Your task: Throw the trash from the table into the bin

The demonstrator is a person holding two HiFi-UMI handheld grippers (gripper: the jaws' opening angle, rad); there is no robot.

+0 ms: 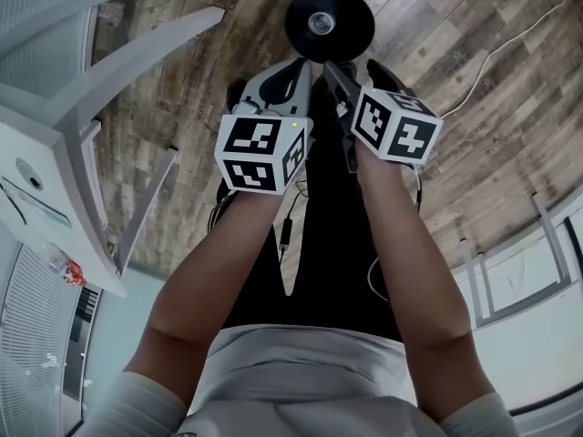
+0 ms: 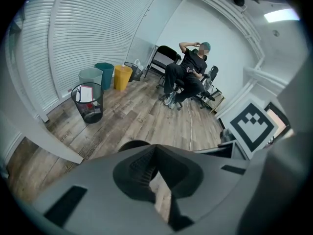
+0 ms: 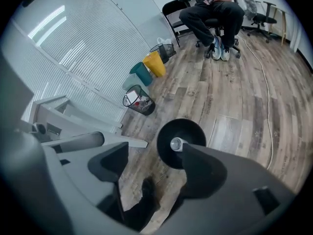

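light: soft, cool | glare: ceiling lamp (image 2: 281, 14), blinds (image 2: 88, 28) | edges: fisheye bend, dark vignette | foreground: blurred

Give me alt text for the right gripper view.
The right gripper, jaws apart and empty, points down at a wooden floor with a round black disc on it. Farther off, a black mesh bin stands by a blind-covered wall, and a person sits beyond.

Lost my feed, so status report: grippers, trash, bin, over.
Left gripper jaws together, empty; right gripper jaws apart, empty. Both over floor, off the table. Mesh bin by the blinds, trash inside. Black round base on floor ahead.
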